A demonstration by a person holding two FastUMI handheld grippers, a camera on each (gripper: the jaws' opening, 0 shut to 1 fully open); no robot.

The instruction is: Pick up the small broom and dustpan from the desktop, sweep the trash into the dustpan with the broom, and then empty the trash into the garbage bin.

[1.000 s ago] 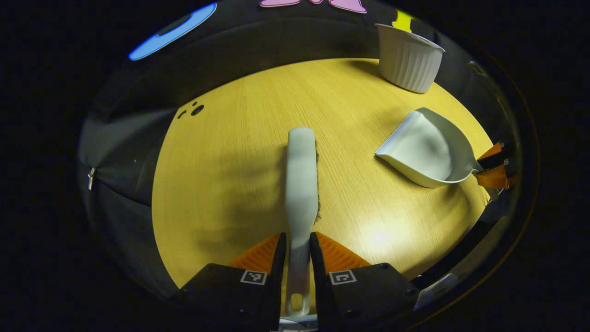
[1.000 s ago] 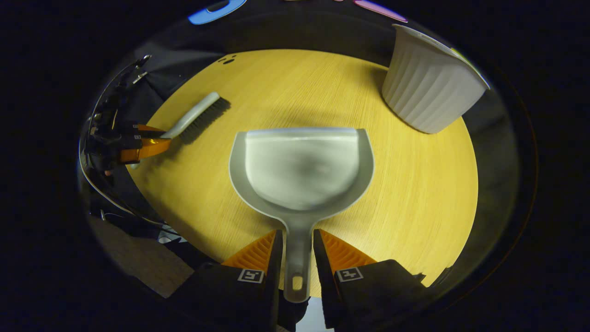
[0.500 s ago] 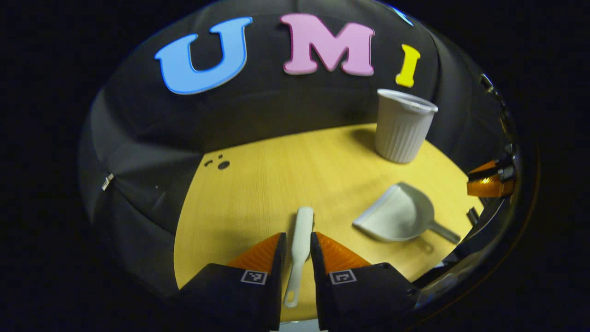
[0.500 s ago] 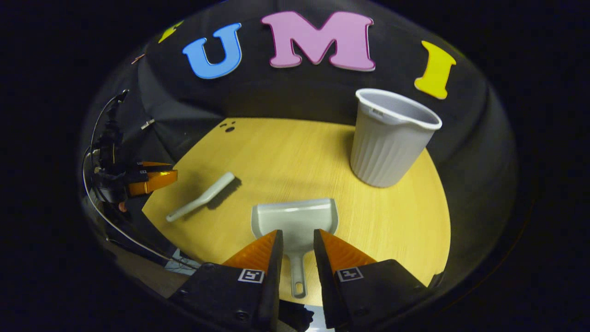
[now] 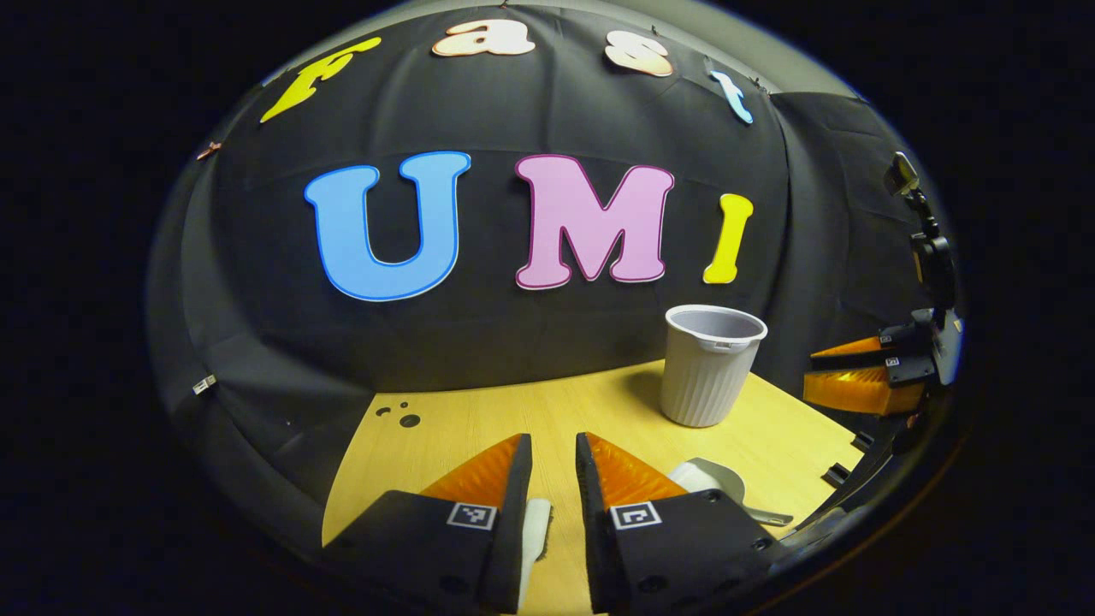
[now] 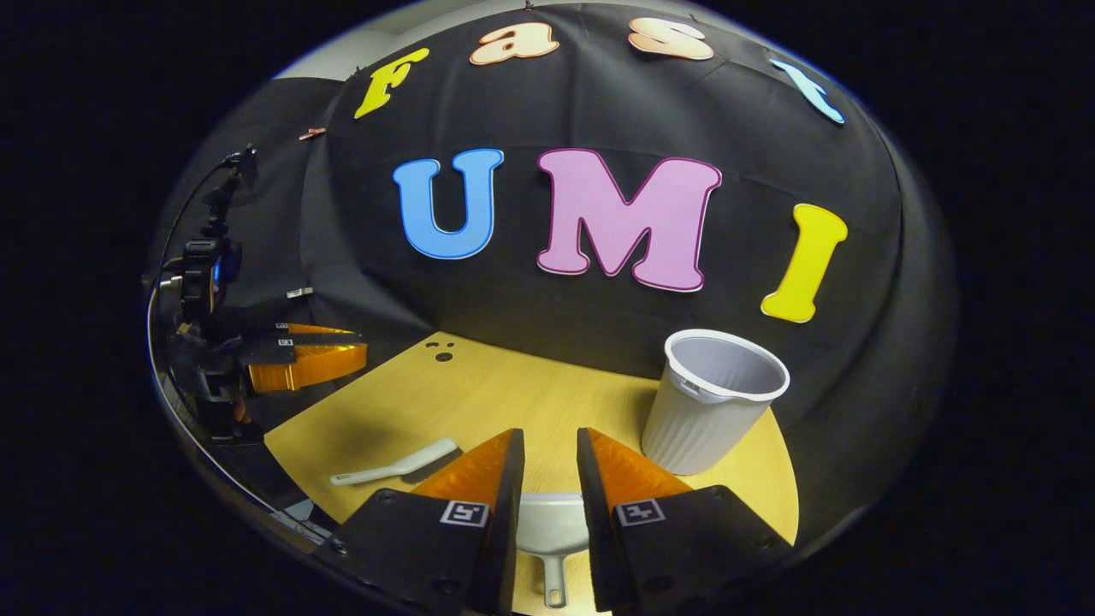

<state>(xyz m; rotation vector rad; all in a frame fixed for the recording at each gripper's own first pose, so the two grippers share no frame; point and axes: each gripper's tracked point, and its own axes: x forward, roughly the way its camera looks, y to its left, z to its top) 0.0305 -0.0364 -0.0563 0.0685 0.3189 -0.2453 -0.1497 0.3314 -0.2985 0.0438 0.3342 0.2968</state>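
Black cloth closes off the booth behind a pale wooden desk [image 6: 479,402], on which everything for the task is laid. The small broom [image 6: 395,464] is seen lying flat, just below and ahead of the left hand-held gripper [image 5: 553,458]; its head [image 5: 536,526] shows between that gripper's parted fingers, which press on nothing. The dustpan [image 6: 552,526] rests directly beneath the right hand-held gripper [image 6: 547,453], handle pointing back toward it, with the fingers likewise spread and empty. Off to the right of both grippers, near the desk's far edge, the ribbed garbage bin [image 6: 710,402] stands upright. No trash can be made out on the desk.

Both tools are judged to be lying free, neither gripper closed on anything. For a pickup to go well, each gripper should be lowered straight along its tool's handle, the handle centred between the fingers before closing, and gripped far enough back that the broom's bristles and the dustpan's lip can be pressed flat to the desk. The bin should be given a wide berth.
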